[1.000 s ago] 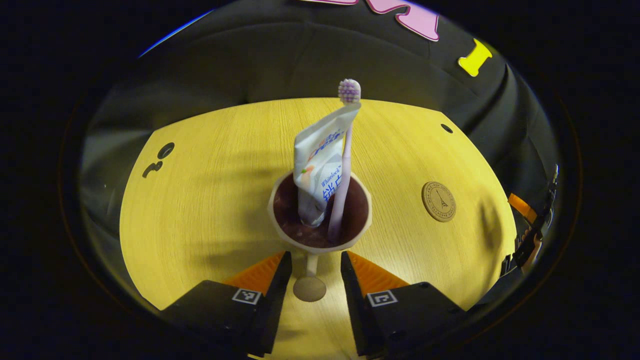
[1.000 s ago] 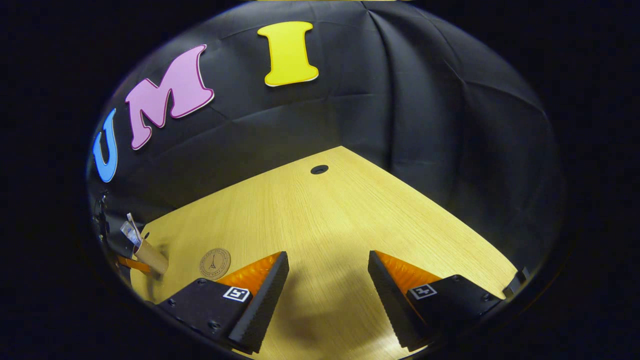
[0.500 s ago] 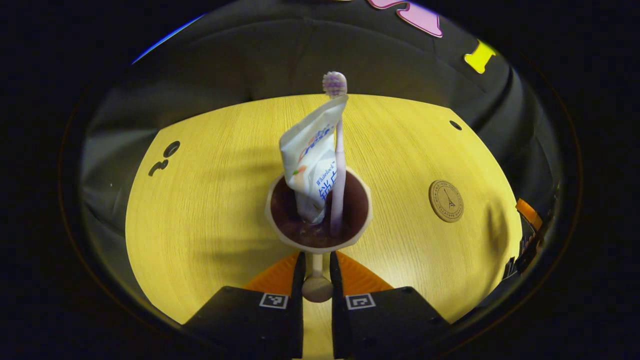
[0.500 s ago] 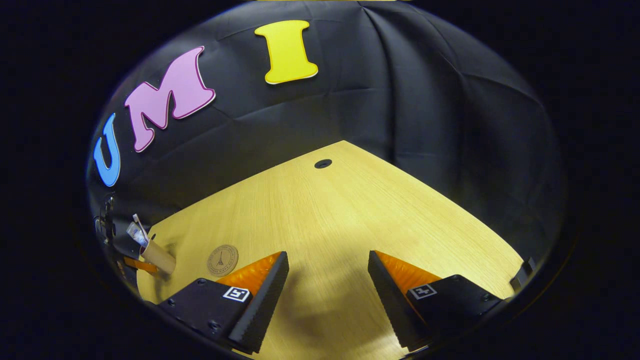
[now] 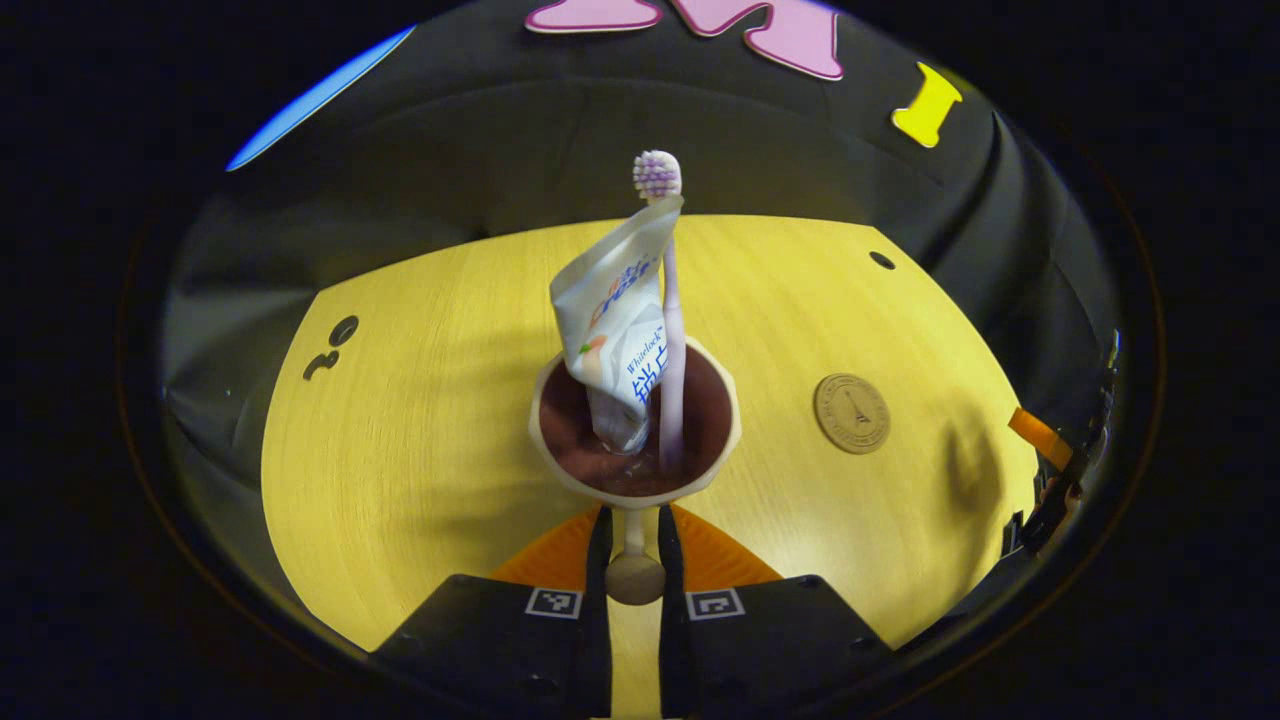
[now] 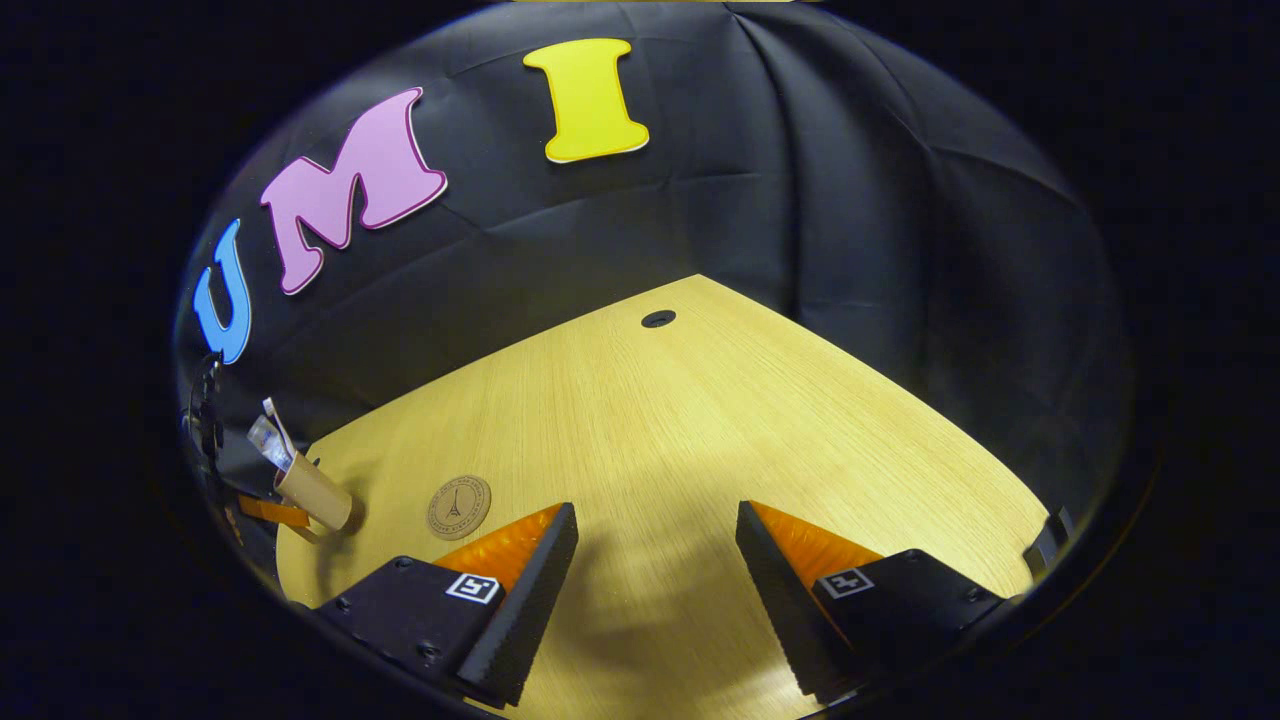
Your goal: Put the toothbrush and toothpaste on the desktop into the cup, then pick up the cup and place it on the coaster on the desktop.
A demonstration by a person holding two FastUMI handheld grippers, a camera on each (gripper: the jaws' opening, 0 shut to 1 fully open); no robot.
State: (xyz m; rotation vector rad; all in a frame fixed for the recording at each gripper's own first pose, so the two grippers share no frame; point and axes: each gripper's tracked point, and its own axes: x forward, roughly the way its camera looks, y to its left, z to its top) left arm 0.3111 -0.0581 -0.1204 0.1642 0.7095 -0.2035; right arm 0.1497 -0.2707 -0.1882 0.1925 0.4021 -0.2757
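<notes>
Left gripper view: toothpaste (image 5: 618,330) reads "Whitelock".

toothpaste tube (image 5: 618,335): "Whitelock" legible | coaster (image 5: 851,413): tower emblem, rim text unreadable

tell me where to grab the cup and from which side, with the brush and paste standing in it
By its handle, from the near side with the fingers level, as the left gripper is doing. The handle juts out of the cup toward the gripper and is thin enough to pinch. The toothbrush and toothpaste stand tall out of the mouth, so a grasp from above would likely hit them.
</notes>
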